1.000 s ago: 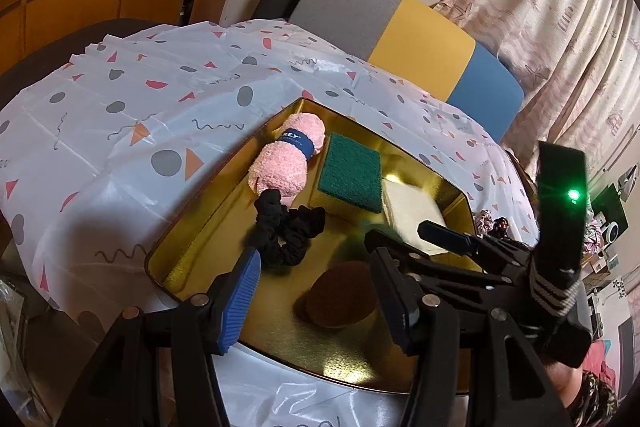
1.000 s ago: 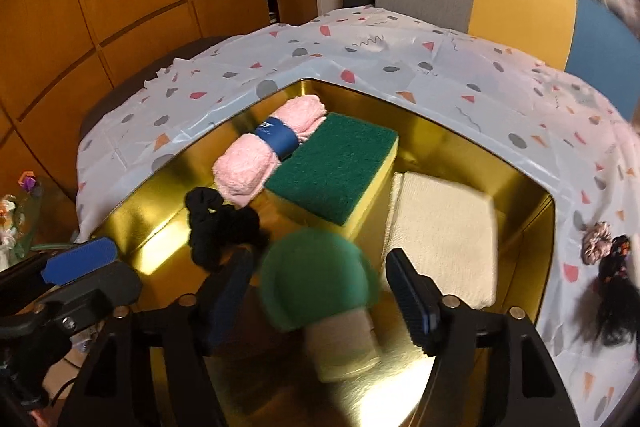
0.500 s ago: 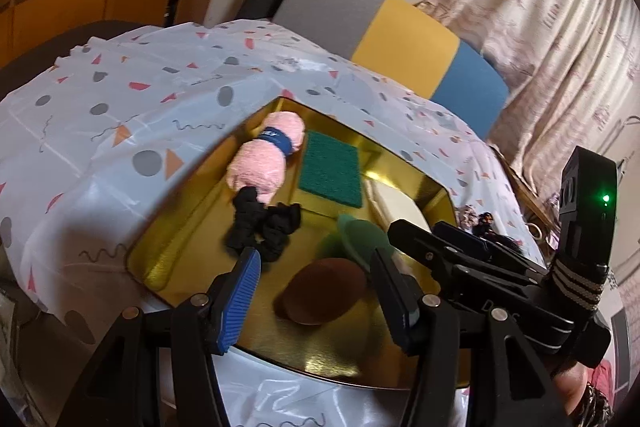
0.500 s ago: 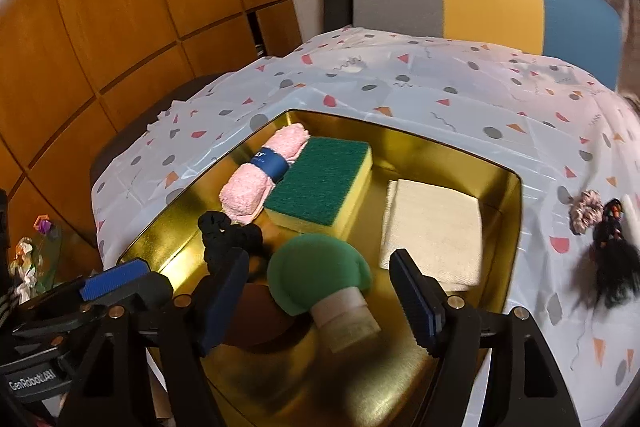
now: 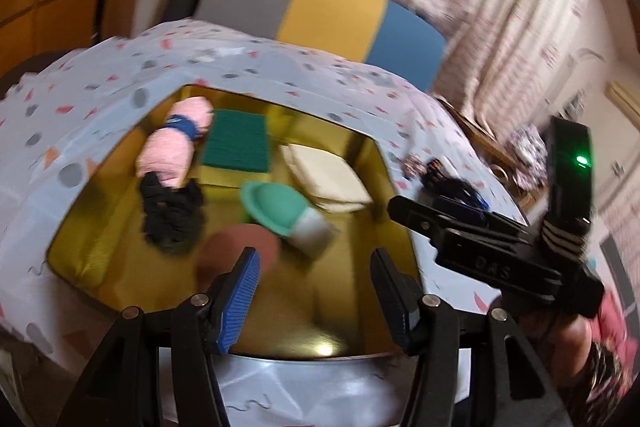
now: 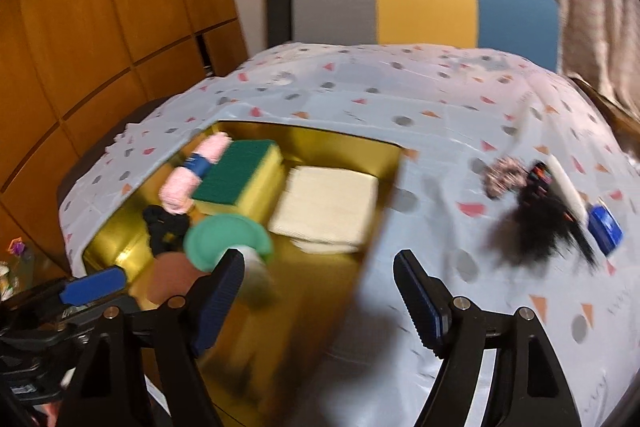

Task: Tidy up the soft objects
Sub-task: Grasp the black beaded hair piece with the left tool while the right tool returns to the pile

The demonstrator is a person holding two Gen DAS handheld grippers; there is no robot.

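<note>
Both claws stand wide open, holding nothing. The left claw (image 5: pixel 314 285) hovers over the near end of the gold tray (image 5: pixel 352 311); the right claw (image 6: pixel 318 293) hangs over the tray's right wall. In the tray lie a pink rolled towel (image 6: pixel 188 179), a green scouring sponge (image 6: pixel 236 173), a cream cloth (image 6: pixel 326 207), a black scrunchie (image 5: pixel 170 209), a brown pad (image 5: pixel 236 253) and a green mushroom-shaped sponge (image 5: pixel 278 207). On the worktop (image 6: pixel 400 99), at 2 o'clock of the right claw, lie more scrunchies (image 6: pixel 502 177).

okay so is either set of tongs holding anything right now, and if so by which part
Nothing is held. The left tongs and right tongs are both open and empty; the green mushroom toy lies in the gold tray.
</note>
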